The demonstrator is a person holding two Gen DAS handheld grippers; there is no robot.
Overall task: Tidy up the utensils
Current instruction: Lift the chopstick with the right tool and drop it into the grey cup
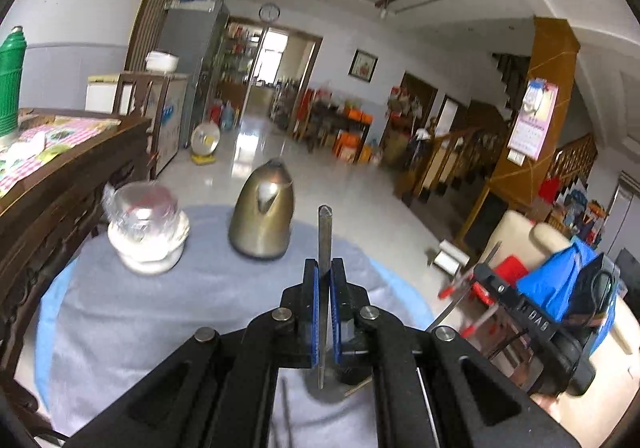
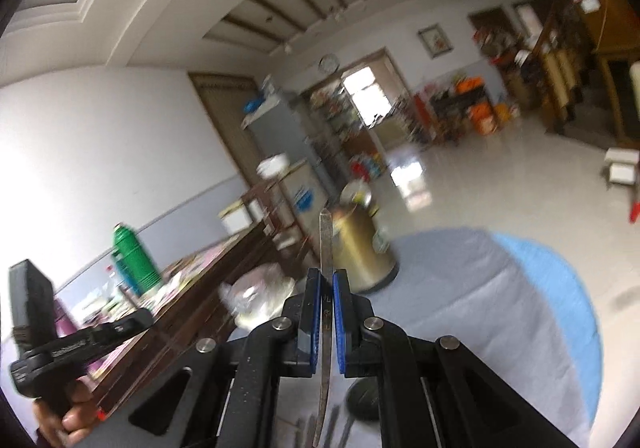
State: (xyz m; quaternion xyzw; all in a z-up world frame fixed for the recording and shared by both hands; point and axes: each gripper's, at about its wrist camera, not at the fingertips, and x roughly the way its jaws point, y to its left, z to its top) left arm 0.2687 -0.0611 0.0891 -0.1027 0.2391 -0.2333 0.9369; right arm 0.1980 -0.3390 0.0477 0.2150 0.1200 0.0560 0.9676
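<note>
Grippers both pinched cutlery handles. Left gripper (image 1: pixel 325 268) had its blue pads (image 1: pixel 315 312) pressed flat against a thin metal handle (image 1: pixel 324 232), which stuck out past the fingertips toward the kettle (image 1: pixel 264 215) on the grey cloth (image 1: pixel 160 308); its working end hung below the fingers, blurred. Right gripper (image 2: pixel 327 280) held a second utensil (image 2: pixel 326 244) the same way, mid-shaft, tip beyond the fingers. More cutlery (image 2: pixel 332 424) lay under the right fingers. Judged light, stiff and slick: best gripped on the flat faces near the balance point, or it could pivot.
</note>
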